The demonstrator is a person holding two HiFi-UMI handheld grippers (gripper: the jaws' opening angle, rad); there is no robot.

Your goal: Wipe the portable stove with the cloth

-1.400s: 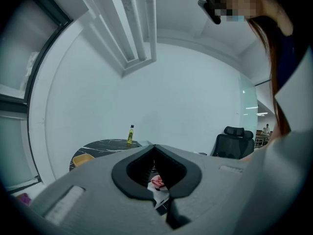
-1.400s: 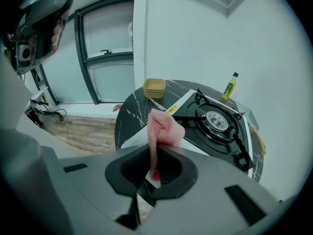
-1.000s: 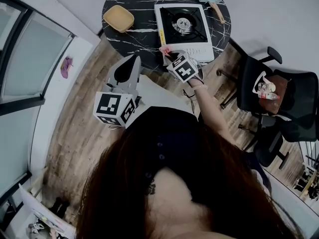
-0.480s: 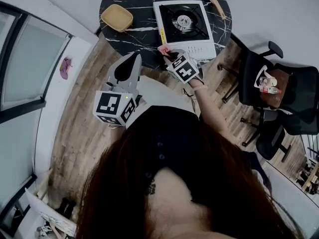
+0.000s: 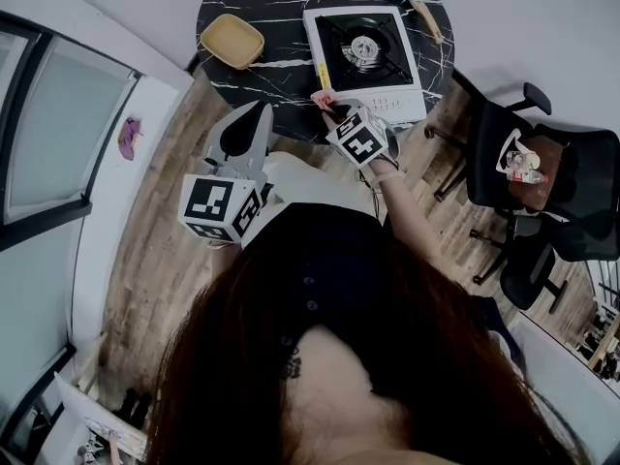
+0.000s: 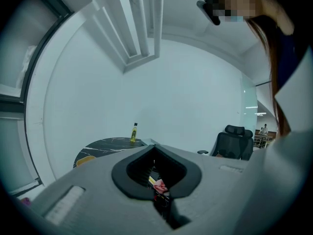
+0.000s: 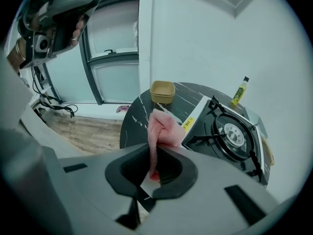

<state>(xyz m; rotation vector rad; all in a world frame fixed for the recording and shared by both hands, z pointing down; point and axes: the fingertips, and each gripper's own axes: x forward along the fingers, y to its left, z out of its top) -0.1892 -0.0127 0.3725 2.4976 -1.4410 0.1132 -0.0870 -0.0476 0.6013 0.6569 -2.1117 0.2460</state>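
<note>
Pinching pink cloth in right gripper just beside portable stove on black marble table, with left gripper pressed together, empty.

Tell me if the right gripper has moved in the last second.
No. The right gripper remains by the stove's near left corner, gripping the cloth.

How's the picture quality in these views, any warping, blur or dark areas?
Head view: dim, with dark hair filling the lower part. Left gripper view: heavy fisheye, black corners. Right gripper view: fisheye and black corners too, but the cloth and stove look sharp.
</note>
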